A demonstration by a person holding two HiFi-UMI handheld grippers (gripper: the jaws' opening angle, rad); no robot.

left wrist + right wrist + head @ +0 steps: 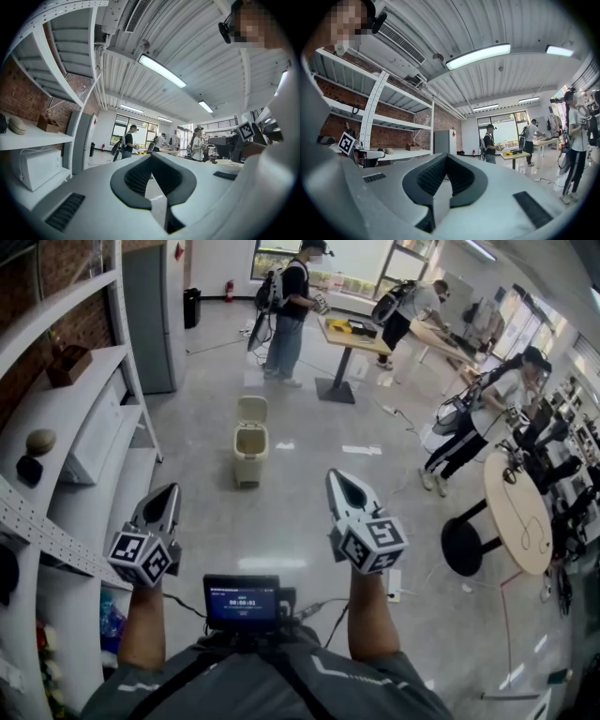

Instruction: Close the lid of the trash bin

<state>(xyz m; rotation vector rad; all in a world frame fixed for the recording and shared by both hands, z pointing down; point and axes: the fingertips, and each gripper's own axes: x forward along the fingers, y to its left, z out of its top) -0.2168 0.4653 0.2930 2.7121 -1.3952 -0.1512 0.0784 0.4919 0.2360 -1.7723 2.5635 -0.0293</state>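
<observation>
While bin lid (252, 409) stands open, screen (242, 601) text unreadable.

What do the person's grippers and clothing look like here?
The left gripper and right gripper are pale grey tapering shells with dark ribbed pads, each carrying a cube of black-and-white square markers. The person wears a grey short-sleeved top; thin cables reach a chest screen.

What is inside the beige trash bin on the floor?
The small beige plastic trash bin stands with its hinged lid raised. Through the opening only pale inner wall shows; the bottom lies behind the front rim, so any contents cannot be seen.
</observation>
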